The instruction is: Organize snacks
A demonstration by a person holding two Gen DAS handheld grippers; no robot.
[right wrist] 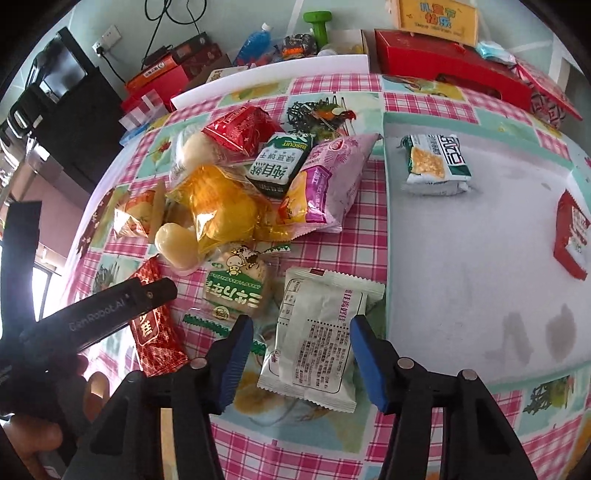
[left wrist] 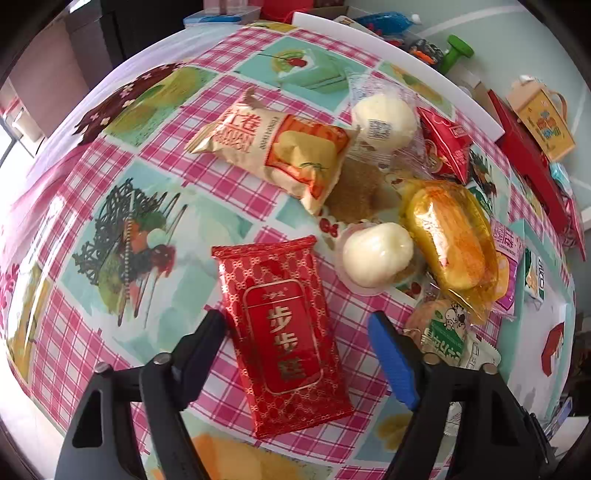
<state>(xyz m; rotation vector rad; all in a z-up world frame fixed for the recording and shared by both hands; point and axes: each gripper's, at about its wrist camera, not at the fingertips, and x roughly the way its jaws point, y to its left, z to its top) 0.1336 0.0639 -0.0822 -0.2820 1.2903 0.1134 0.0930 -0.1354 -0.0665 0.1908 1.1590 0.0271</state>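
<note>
My left gripper is open, its fingers on either side of a red patterned packet lying flat on the checked tablecloth. My right gripper is open around a white packet lying flat. A pile of snacks lies behind: a gold-cream packet, two white round buns, a yellow wrapped cake, a green-white mushroom packet, a pink packet. A grey tray on the right holds a green-white cracker packet and a red packet.
Red boxes, a yellow box, a blue bottle and a green dumbbell lie beyond the table's far edge. The left gripper's body shows at the left of the right wrist view.
</note>
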